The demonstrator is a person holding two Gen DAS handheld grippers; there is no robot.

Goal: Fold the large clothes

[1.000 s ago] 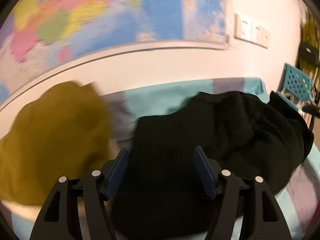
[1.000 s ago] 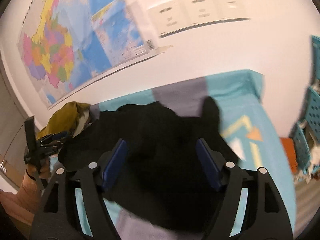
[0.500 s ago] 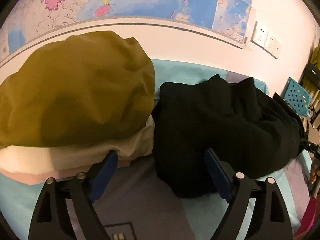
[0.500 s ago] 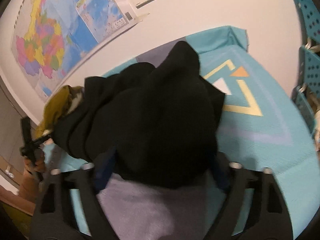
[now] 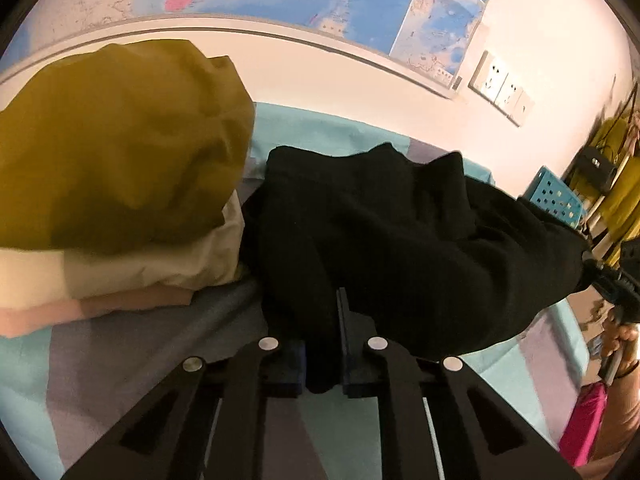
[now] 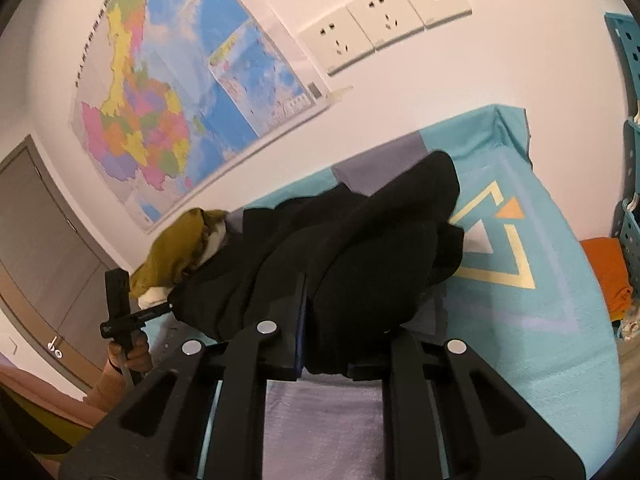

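A large black garment [image 5: 400,240] lies crumpled on the teal and grey bed cover [image 5: 120,360]. My left gripper [image 5: 322,344] is closing its jaws on a fold at the garment's near left edge, and the pads press on the cloth. In the right wrist view the same black garment [image 6: 360,248] bulges over my right gripper [image 6: 324,320], whose jaws are also closing and pinch a fold at its near right edge. Each view shows the other gripper at the garment's far end: the right gripper [image 5: 612,284] and the left gripper [image 6: 160,310].
A mustard garment [image 5: 120,140] sits on cream cloth [image 5: 160,264] and pink cloth [image 5: 80,308] to the left of the black one. A wall with a map [image 6: 180,100] and sockets [image 6: 384,20] bounds the far side. Blue crates [image 5: 556,200] and orange cloth [image 6: 604,272] stand off the right end.
Both grippers stood open over the black garment and now pinch its edges. The left view has dropped toward the bed and shifted, bringing the mustard pile fully into sight.
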